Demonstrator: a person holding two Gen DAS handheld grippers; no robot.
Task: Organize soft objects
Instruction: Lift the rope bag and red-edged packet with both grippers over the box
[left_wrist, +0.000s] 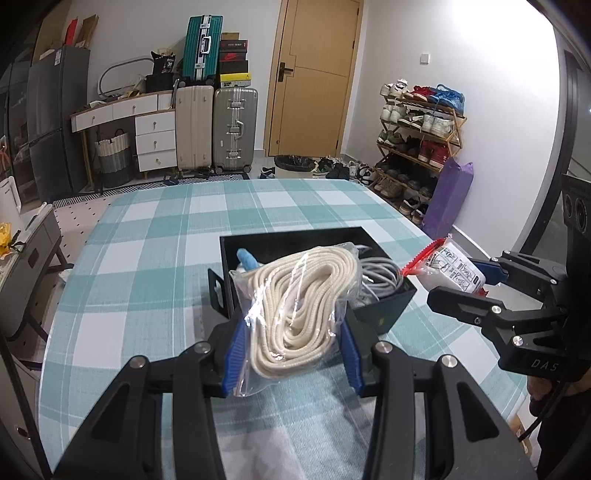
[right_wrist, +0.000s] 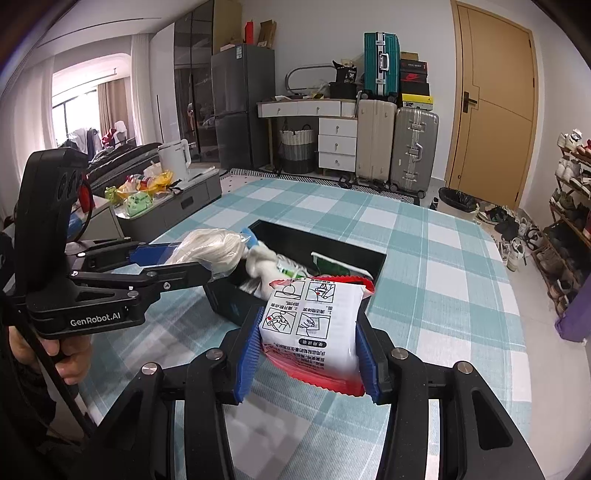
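Left wrist view: left gripper (left_wrist: 291, 354) fingers clamp the bagged rope (left_wrist: 299, 306) at the black bin's (left_wrist: 384, 308) six o'clock rim; slick plastic could slip, spilling outside. Right wrist view: right gripper (right_wrist: 308, 354) fingers pinch the white packet (right_wrist: 314, 325) near the bin's five o'clock corner; both could collide.

Bagged rope (left_wrist: 299, 314), packet (right_wrist: 314, 325) above box (left_wrist: 384, 314)

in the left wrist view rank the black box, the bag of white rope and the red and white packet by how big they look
1. black box, though the rope hides much of it
2. bag of white rope, close behind; it is nearer the camera, so this order is unsure
3. red and white packet, clearly smallest
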